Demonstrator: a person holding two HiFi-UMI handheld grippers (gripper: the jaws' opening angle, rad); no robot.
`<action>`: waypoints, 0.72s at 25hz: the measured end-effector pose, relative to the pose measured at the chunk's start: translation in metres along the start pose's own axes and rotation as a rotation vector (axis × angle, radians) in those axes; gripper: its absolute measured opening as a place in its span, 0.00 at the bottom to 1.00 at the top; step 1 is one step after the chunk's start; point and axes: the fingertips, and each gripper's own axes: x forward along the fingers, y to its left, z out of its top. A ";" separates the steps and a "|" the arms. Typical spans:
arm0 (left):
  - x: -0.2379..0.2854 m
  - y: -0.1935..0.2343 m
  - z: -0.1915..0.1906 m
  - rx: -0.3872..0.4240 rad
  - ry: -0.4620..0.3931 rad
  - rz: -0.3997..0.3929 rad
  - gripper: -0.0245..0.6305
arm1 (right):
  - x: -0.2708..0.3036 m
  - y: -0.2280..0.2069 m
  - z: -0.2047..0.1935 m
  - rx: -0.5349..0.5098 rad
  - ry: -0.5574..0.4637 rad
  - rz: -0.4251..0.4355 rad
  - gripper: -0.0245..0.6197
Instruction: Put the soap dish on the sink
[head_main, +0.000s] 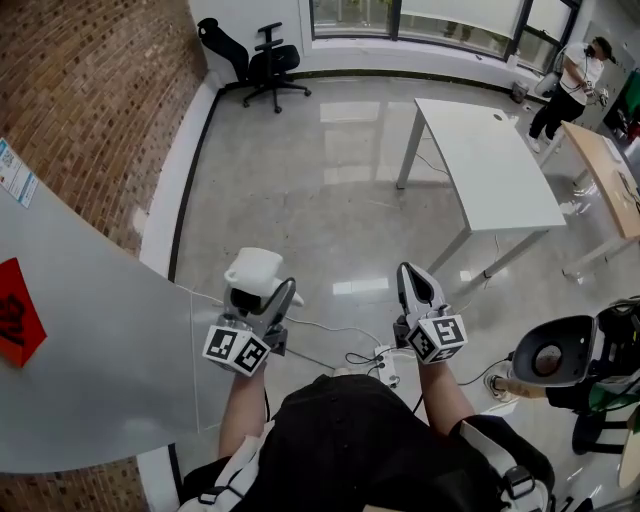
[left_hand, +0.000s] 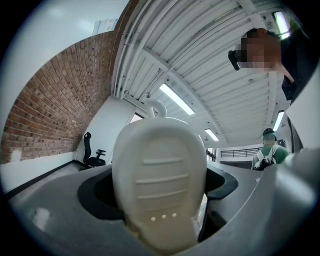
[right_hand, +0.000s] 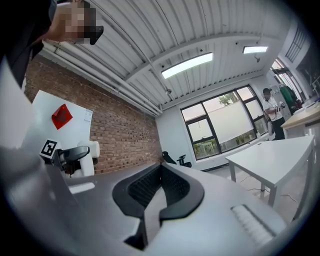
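Note:
A white soap dish is clamped between the jaws of my left gripper, held in the air above the floor. In the left gripper view the ribbed underside of the soap dish fills the middle, tilted upward toward the ceiling. My right gripper hangs beside it on the right, shut with nothing between its jaws; the black pads meet. From the right gripper view the left gripper with the soap dish shows at the left. No sink is in view.
A grey panel with a red sign stands against the brick wall at left. A white table is ahead right, an office chair far back, a person at far right. Cables lie on the floor.

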 end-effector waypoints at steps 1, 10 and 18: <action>0.010 -0.007 -0.002 0.003 0.009 -0.011 0.74 | 0.000 -0.006 0.001 -0.003 0.014 0.004 0.05; 0.058 -0.014 -0.035 -0.015 0.090 -0.077 0.74 | 0.006 -0.043 -0.014 0.021 0.051 -0.061 0.05; 0.106 0.019 -0.037 -0.019 0.102 -0.132 0.74 | 0.043 -0.065 -0.015 0.009 0.050 -0.130 0.05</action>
